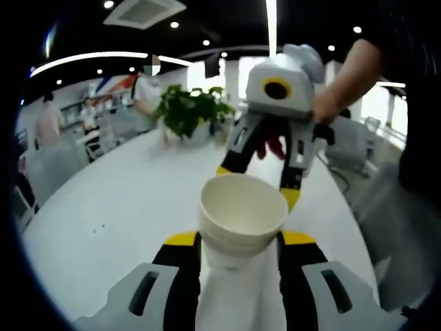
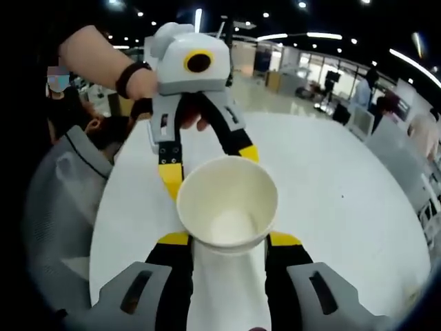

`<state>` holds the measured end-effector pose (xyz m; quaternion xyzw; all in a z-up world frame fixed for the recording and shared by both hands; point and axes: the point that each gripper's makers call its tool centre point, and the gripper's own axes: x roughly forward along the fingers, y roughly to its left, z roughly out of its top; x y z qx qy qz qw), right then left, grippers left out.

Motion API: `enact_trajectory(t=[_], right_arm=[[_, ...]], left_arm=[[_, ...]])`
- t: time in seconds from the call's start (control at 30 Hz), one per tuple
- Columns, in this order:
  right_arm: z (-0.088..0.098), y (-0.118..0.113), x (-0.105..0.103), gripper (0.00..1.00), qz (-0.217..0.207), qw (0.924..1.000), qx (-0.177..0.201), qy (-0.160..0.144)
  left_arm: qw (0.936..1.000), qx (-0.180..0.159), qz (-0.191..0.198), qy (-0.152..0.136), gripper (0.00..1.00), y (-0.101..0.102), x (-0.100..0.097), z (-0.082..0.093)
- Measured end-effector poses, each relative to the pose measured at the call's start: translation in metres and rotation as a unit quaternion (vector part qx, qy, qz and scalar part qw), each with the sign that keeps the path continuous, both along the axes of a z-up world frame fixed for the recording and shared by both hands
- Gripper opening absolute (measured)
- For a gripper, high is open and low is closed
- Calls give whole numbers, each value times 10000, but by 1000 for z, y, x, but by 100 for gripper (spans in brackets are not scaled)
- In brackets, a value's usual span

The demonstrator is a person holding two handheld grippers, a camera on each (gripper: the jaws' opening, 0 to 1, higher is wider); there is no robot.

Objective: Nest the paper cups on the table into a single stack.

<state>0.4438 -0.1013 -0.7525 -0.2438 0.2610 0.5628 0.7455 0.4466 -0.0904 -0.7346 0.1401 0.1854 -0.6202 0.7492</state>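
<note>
**Two paper cup stacks held mouth to mouth above the table**

In the left gripper view, the left hand-held gripper point(image 1: 240, 238) has its yellow-tipped jaws closed on the sides of a stack of white paper cups point(image 1: 241, 227), gripping just under the rolled rim of the top cup, whose open mouth faces away from the camera. The right hand-held gripper point(image 1: 262, 181) comes in from beyond that stack, held by a person's hand point(image 1: 329, 107); its jaws stand apart, one tip beside each side of the cup's far rim.

In the right gripper view, the right hand-held gripper point(image 2: 229, 239) clamps a second stack of paper cups point(image 2: 227, 207) in the same way, mouth forward. The left hand-held gripper point(image 2: 207, 165) faces it, with its jaws spread behind the rim.

Both stacks are held in the air over the round white table point(image 1: 124, 207), with a potted plant point(image 1: 189, 110) at its far edge
</note>
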Motion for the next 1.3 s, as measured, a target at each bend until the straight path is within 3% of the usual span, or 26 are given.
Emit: enact_trajectory(t=[0.67, 1.1, 1.3], right_arm=[[-38, -10, 28, 37, -119, 9994, -60, 320], [-36, -10, 34, 38, -377, 9977, 230, 520], [-36, -11, 32, 38, -442, 9973, 260, 522]], left_arm=[[9991, 161, -34, 394, 42, -10, 29, -41], [9978, -26, 244, 614, 45, -11, 37, -43], [9979, 73, 319, 552, 51, -8, 37, -45]])
